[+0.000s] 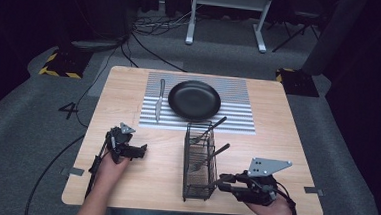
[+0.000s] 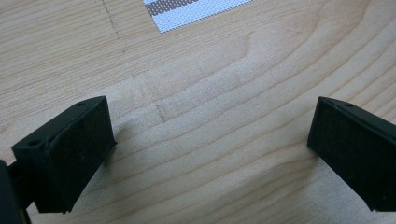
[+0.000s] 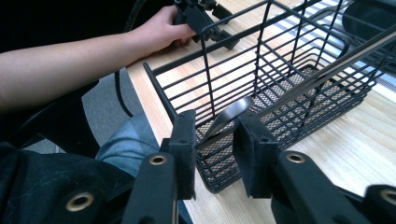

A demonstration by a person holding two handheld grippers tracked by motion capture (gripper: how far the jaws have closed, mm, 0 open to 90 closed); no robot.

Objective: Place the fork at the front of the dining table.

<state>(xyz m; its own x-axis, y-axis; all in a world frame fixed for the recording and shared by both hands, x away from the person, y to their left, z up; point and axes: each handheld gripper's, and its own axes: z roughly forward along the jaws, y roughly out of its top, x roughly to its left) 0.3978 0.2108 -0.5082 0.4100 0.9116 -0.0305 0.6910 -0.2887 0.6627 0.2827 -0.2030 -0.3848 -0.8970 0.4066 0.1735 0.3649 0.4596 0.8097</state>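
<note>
At the lower right of the high view, the right gripper [image 1: 222, 182] stands just beside the near end of the wire cutlery basket [image 1: 200, 160], jaws parted and empty around its corner, while the left gripper [image 1: 139, 151], wide open, rests farther left.

Numeral "4" [image 1: 70, 110] marked on grey floor left of table [image 1: 130, 84].

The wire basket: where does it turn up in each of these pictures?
High view: wire basket stands on the table, centre-right, near the front edge.
Left gripper view: not in it.
Right gripper view: basket lies just beyond the tongs, upper right.
Shared landmark: the striped mat.
</note>
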